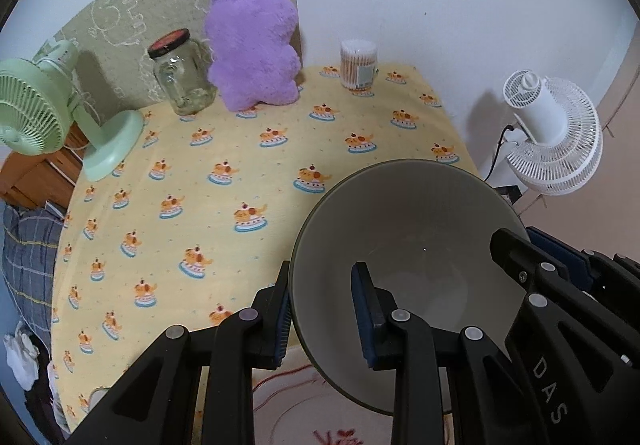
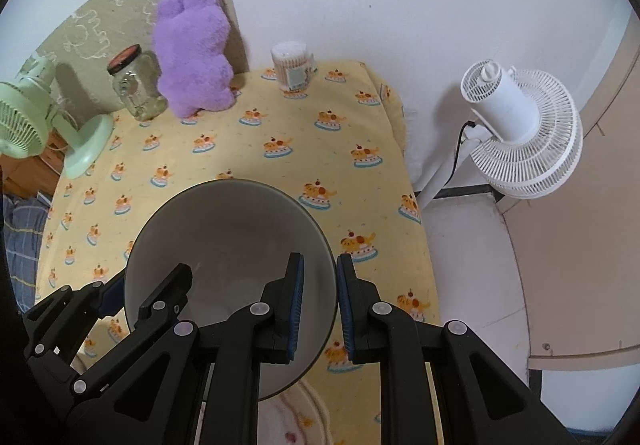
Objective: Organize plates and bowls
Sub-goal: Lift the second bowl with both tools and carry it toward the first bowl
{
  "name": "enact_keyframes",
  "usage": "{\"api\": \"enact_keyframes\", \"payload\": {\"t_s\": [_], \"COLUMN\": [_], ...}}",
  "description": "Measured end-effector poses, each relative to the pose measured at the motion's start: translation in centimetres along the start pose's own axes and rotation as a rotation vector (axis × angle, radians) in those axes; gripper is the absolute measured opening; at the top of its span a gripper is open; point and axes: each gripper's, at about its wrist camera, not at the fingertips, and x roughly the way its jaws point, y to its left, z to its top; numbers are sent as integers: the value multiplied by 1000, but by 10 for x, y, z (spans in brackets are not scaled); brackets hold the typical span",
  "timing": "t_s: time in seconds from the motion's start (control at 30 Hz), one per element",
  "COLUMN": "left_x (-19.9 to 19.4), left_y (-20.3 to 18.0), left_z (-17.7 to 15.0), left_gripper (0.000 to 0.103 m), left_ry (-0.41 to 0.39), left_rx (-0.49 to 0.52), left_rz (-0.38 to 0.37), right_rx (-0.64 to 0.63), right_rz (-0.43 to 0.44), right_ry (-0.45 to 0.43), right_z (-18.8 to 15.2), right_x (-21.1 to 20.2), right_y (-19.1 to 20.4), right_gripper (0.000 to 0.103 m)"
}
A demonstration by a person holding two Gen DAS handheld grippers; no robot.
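Note:
A grey bowl point(image 1: 412, 241) with a dark outside is held above the yellow patterned tablecloth point(image 1: 240, 173). My left gripper point(image 1: 324, 309) is shut on its left rim, one finger inside and one outside. My right gripper point(image 2: 320, 301) is shut on the opposite rim of the same bowl point(image 2: 228, 237). Each gripper shows in the other's view: the right one at the bowl's right side point(image 1: 532, 265), the left one at its left side point(image 2: 132, 297). A white plate with a red pattern point(image 1: 320, 405) lies under the bowl at the table's near edge, also in the right wrist view point(image 2: 288, 417).
At the back of the table stand a green fan point(image 1: 44, 113), a glass jar point(image 1: 180, 77), a purple plush toy point(image 1: 252, 41) and a tub of cotton swabs point(image 1: 358, 63). A white standing fan point(image 1: 552, 137) is off the table's right edge by the wall.

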Motion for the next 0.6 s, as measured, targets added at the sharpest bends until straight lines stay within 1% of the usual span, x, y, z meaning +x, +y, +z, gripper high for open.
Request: {"api": "enact_keyframes", "payload": {"t_s": [0.33, 0.6], "left_x": [-39, -65], "left_y": [41, 86], "left_z": [-32, -65], "left_gripper": [27, 27], "left_ry": [-19, -23], "left_rx": [4, -2], "left_rz": [-24, -29], "right_rx": [8, 4], "right_rz": [-28, -32], "right_ry": [-25, -36], "right_z": [-33, -66], "right_x": [-44, -73], "right_y": [41, 90], "right_gripper": [20, 20]}}
